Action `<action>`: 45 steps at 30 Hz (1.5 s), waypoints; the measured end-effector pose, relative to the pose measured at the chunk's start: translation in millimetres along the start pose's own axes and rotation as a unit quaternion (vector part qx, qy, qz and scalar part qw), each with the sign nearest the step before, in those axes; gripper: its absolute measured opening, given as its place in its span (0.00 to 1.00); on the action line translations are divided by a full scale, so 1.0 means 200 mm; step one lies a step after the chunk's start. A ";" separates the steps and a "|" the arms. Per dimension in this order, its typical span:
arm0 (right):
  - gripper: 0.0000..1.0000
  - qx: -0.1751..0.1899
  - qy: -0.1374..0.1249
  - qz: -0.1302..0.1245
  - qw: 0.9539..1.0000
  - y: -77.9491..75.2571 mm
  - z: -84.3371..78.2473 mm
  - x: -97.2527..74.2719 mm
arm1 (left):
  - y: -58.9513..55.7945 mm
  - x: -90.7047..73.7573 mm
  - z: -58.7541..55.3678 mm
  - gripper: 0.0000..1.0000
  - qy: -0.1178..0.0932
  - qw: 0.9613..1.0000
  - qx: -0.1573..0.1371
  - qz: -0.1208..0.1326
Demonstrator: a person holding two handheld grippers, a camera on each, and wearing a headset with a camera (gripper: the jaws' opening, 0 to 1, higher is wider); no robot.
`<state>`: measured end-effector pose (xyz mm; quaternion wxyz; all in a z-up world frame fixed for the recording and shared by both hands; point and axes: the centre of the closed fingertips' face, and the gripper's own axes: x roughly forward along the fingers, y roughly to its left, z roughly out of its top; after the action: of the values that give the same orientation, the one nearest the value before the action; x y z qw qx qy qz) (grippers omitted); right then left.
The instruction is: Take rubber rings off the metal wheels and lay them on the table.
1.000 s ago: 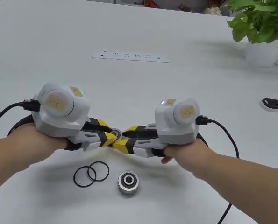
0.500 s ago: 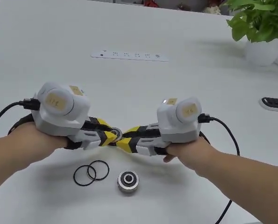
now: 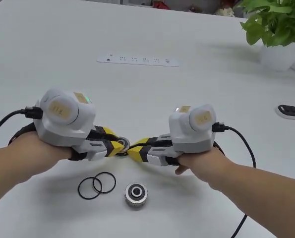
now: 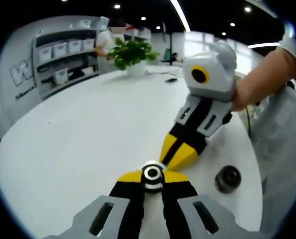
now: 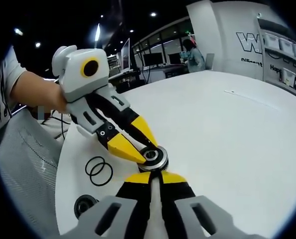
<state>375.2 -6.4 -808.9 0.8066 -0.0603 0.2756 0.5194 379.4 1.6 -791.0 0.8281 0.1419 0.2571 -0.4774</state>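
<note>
My left gripper [image 3: 119, 145] [image 4: 151, 177] is shut on a small metal wheel [image 3: 122, 145] [image 4: 151, 172] [image 5: 154, 156] and holds it just above the white table [image 3: 152, 104]. My right gripper [image 3: 132, 151] [image 5: 150, 177] faces it from the right. It is shut, and its yellow tips pinch the black rubber ring on the wheel's rim. Two loose rubber rings [image 3: 96, 184] [image 5: 100, 170] lie overlapping on the table in front of the left gripper. A second metal wheel [image 3: 136, 193] [image 4: 228, 179] lies flat next to them.
A white power strip [image 3: 137, 60] lies at mid-table. At the far right stand a potted plant [image 3: 275, 25] and a dark power strip [image 3: 292, 111]. Black cables [image 3: 239, 144] trail from both grippers. Open tabletop surrounds the work.
The right gripper has drawn a little to the right, away from the left gripper. The left gripper, the loose rings and the second wheel have stayed put.
</note>
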 end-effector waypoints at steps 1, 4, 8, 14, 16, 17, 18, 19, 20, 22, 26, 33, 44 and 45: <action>0.02 0.004 0.000 0.000 1.000 0.00 0.00 0.00 | 0.00 0.00 0.00 0.12 0.000 1.000 0.001 0.000; 0.00 0.009 0.000 -0.002 1.000 -0.01 0.00 0.00 | 0.00 0.00 0.00 0.12 0.002 1.000 0.003 0.002; 0.00 0.017 0.000 -0.004 1.000 -0.01 0.00 -0.01 | 0.00 0.00 0.00 0.12 0.004 1.000 0.006 0.004; 0.00 0.043 -0.005 -0.004 0.999 -0.01 0.00 -0.02 | 0.00 0.00 0.00 0.12 0.005 1.000 0.011 0.006; 0.00 0.049 -0.008 -0.003 0.999 -0.01 0.00 -0.02 | 0.00 0.00 0.00 0.12 0.005 1.000 0.012 0.006; 0.00 0.056 -0.010 -0.003 0.998 -0.01 0.01 -0.03 | 0.00 0.00 0.00 0.12 0.005 1.000 0.013 0.006; 0.00 0.064 -0.012 -0.003 0.998 -0.02 0.01 -0.03 | 0.00 0.00 0.00 0.12 0.006 1.000 0.015 0.006; 0.00 0.068 -0.013 -0.002 0.998 -0.02 0.01 -0.03 | 0.00 0.00 0.00 0.12 0.006 1.000 0.015 0.006; 0.00 0.075 -0.016 -0.001 0.997 -0.02 0.01 -0.03 | -0.01 0.00 0.00 0.12 0.005 1.000 0.015 0.006; 0.00 0.091 -0.020 0.000 0.996 -0.02 0.01 -0.04 | -0.01 0.00 0.00 0.12 0.006 1.000 0.016 0.007; 0.00 0.124 -0.041 0.001 0.991 -0.04 0.04 -0.05 | -0.01 0.00 0.00 0.12 0.006 1.000 0.019 0.007; 0.00 0.140 -0.046 0.003 0.989 -0.04 0.05 -0.04 | 0.00 0.01 0.01 0.12 0.012 1.000 0.019 0.010; 0.00 0.138 -0.045 0.002 0.989 -0.04 0.05 -0.04 | 0.00 0.01 0.01 0.13 0.025 1.000 0.012 0.013; 0.00 0.138 -0.045 0.002 0.989 -0.04 0.05 -0.04 | 0.00 0.01 0.01 0.13 0.026 1.000 0.012 0.013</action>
<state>383.5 -12.6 -797.0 0.8176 0.0760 0.3084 0.4802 379.9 -1.0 -790.8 0.8257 0.1671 0.2707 -0.4659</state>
